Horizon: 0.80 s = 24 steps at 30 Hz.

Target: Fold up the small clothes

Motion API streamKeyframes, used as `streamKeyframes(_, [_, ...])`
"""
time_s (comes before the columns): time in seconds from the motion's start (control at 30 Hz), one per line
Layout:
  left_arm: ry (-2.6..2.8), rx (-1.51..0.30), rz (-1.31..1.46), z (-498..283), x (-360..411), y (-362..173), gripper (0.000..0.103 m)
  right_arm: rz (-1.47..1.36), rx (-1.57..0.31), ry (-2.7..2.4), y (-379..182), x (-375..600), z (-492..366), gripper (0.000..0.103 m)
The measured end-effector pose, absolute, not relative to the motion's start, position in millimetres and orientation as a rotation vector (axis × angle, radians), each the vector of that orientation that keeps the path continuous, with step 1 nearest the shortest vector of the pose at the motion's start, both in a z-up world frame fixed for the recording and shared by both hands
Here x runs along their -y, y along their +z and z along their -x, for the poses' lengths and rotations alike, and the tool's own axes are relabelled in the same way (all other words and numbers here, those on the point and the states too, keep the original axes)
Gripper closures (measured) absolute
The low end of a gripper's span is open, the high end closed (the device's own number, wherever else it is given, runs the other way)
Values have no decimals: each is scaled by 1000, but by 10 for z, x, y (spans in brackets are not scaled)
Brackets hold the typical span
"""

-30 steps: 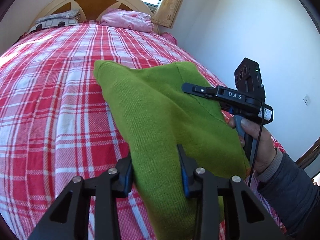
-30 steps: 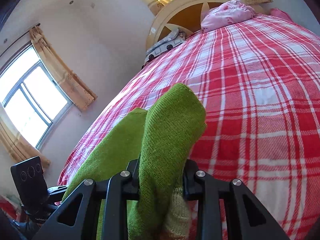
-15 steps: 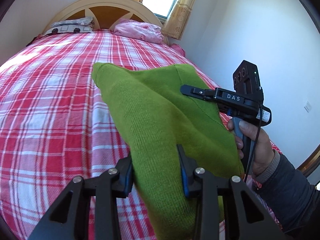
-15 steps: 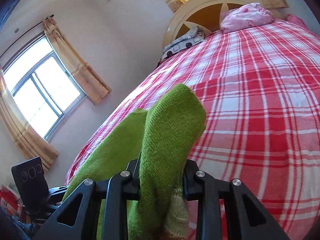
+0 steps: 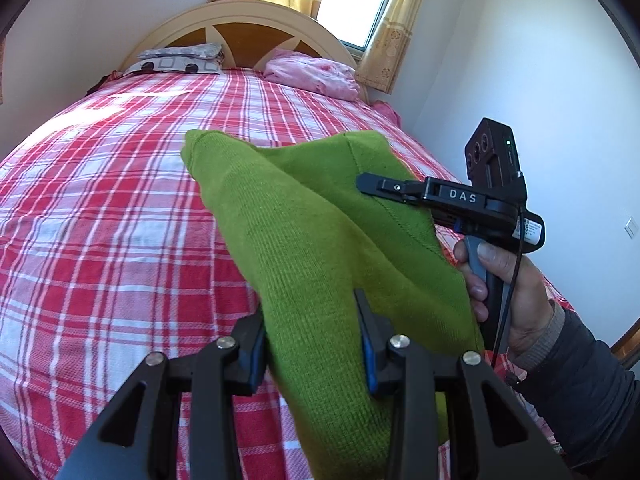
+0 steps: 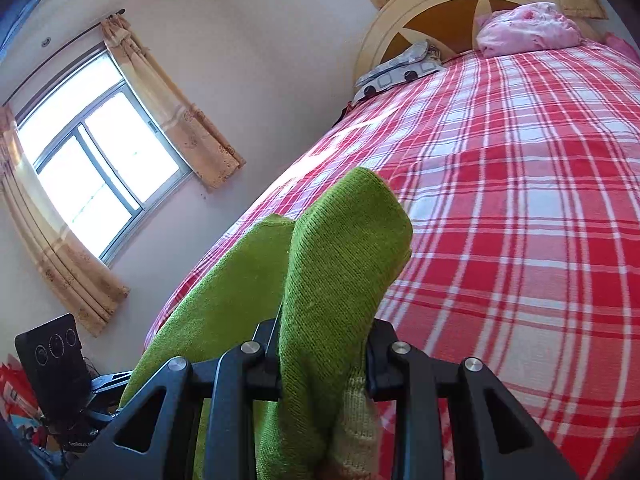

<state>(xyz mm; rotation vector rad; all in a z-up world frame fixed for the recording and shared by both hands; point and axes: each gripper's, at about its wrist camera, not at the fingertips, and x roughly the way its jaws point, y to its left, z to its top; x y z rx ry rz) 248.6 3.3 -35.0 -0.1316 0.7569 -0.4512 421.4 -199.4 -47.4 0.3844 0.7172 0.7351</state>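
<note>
You are carrying the green sweater point(image 5: 320, 248) up the bed point(image 5: 100, 220) toward the headboard, left claw point(image 5: 312, 344) and right claw point(image 6: 322, 354) each pinching it at lower centre, still unfolded.

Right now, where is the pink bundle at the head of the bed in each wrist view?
Left wrist view: the pink bundle sits upper centre, right of the headboard's middle, below the window.
Right wrist view: the pink bundle sits top right, against the headboard.
Shared landmark: the patterned grey pillow, left of the bundle in both views.
</note>
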Motion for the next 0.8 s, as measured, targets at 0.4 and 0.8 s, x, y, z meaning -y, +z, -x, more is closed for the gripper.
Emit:
streamKeyframes(0.4, [-364, -739, 127, -2359, -495, -303, 65, -368, -741, 823, -481, 1306, -4279, 74])
streamKeyframes(0.8, [-264, -756, 149, -2167, -1002, -412, 65, -320, -805, 941, -608, 521, -4347, 74])
